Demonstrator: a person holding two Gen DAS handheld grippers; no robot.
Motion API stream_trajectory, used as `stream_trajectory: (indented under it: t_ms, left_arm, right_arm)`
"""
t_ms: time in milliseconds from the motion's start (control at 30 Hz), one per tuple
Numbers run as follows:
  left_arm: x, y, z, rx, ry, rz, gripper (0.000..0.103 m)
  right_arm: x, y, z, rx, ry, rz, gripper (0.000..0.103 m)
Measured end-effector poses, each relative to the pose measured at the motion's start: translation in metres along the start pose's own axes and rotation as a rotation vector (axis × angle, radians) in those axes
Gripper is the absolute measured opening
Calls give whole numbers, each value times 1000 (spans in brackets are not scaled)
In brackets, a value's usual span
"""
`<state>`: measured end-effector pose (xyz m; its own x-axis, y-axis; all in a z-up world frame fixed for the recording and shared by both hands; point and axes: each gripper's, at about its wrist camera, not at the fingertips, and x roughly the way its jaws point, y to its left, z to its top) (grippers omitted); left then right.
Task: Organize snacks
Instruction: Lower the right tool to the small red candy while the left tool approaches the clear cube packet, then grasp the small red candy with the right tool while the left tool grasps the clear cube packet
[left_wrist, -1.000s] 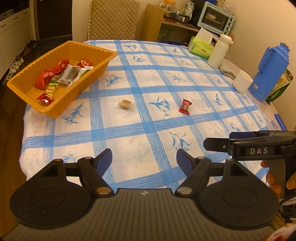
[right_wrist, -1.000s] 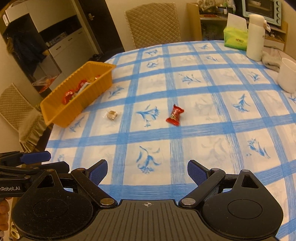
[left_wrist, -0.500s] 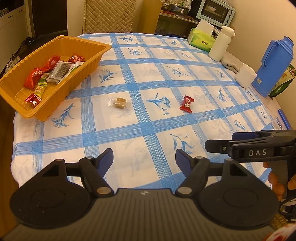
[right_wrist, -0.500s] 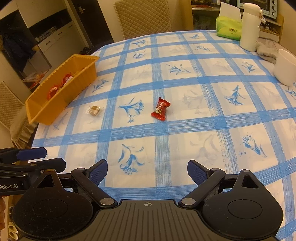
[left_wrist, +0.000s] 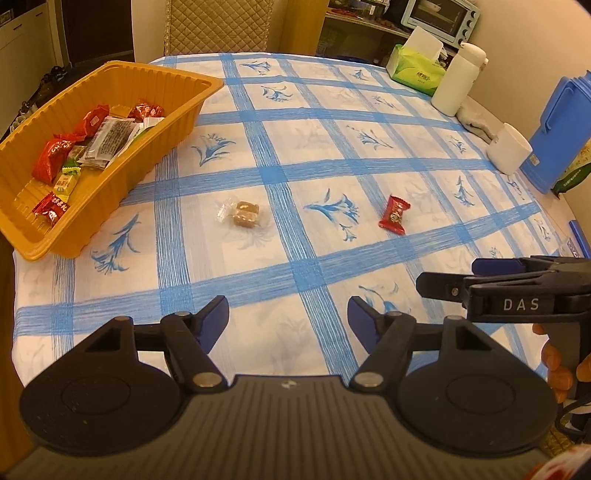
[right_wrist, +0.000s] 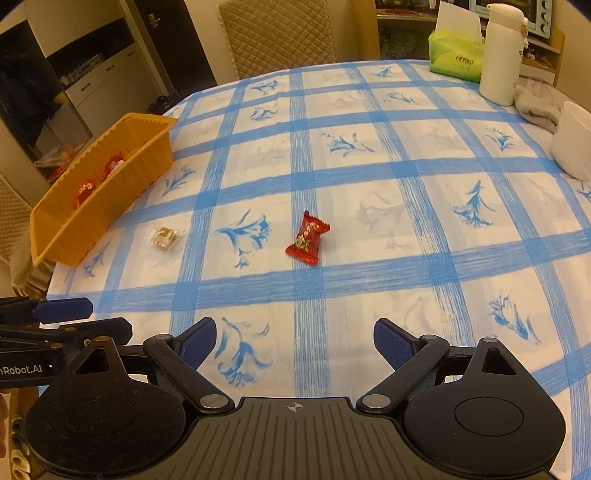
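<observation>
A brown candy in clear wrap (left_wrist: 242, 213) (right_wrist: 164, 237) and a red wrapped candy (left_wrist: 393, 215) (right_wrist: 307, 238) lie apart on the blue-checked tablecloth. An orange tray (left_wrist: 162, 127) (right_wrist: 122, 192) holding several wrapped snacks stands at the left. My left gripper (left_wrist: 288, 319) hovers over the near edge of the table, short of the brown candy; its jaws are closing with nothing between them. My right gripper (right_wrist: 294, 341) is open and empty, short of the red candy. Each gripper shows at the edge of the other's view.
At the far right stand a white mug (left_wrist: 509, 147) (right_wrist: 572, 140), a white flask (left_wrist: 456, 79) (right_wrist: 502, 55), a green tissue pack (left_wrist: 415, 72) (right_wrist: 456, 55), a grey cloth (right_wrist: 535, 105) and a blue jug (left_wrist: 561, 129). A quilted chair (left_wrist: 218, 26) stands behind the table.
Both grippers have moved forward and lower over the table, so the candies and the tray look nearer. The left gripper's fingers stand slightly closer together.
</observation>
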<state>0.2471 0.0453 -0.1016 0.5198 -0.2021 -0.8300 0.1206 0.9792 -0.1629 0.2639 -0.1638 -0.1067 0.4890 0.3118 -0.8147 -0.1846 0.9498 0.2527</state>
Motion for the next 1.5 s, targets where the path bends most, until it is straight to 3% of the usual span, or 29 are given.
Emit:
stream_trajectory:
  t_ms: [133, 467, 767, 1333, 1500]
  left_arm:
    - [9, 4, 6, -4, 1, 12, 68]
    - [25, 10, 18, -17, 0, 35, 68]
    - [33, 16, 26, -25, -4, 46, 68]
    - [46, 22, 33, -27, 0, 38, 67]
    - [48, 22, 33, -27, 1, 38, 65]
  right_arm:
    - [8, 0, 8, -13, -25, -2, 91]
    - [30, 0, 24, -36, -69, 9, 64]
    - [47, -1, 38, -38, -70, 3, 49]
    - [67, 1, 45, -54, -57, -11, 45]
    - [70, 4, 47, -88, -70, -32, 35]
